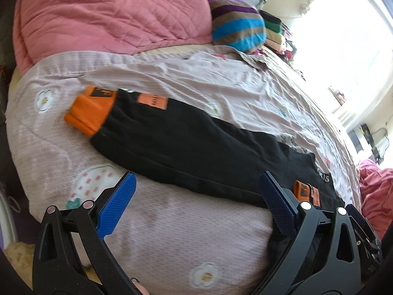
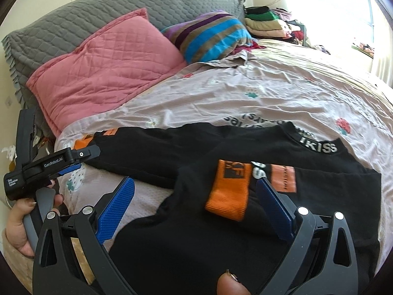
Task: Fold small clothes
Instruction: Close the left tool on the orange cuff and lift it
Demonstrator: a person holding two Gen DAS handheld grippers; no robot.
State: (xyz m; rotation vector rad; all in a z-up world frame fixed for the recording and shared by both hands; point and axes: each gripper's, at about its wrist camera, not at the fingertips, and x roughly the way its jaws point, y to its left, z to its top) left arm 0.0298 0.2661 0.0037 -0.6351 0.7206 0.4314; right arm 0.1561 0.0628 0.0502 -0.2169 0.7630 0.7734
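Note:
A small black top with orange cuffs lies on the bed. In the left wrist view its long sleeve stretches left and ends in an orange cuff. My left gripper is open and empty, hovering just in front of the sleeve's near edge. In the right wrist view the top's body lies under my right gripper, which is open with the other orange cuff folded onto the body between its fingers. The left gripper shows at the left by the outstretched sleeve.
A lilac flowered bedspread covers the bed. A pink quilted pillow, a grey pillow and a striped cushion lie at the head. Folded clothes are stacked by the bright window.

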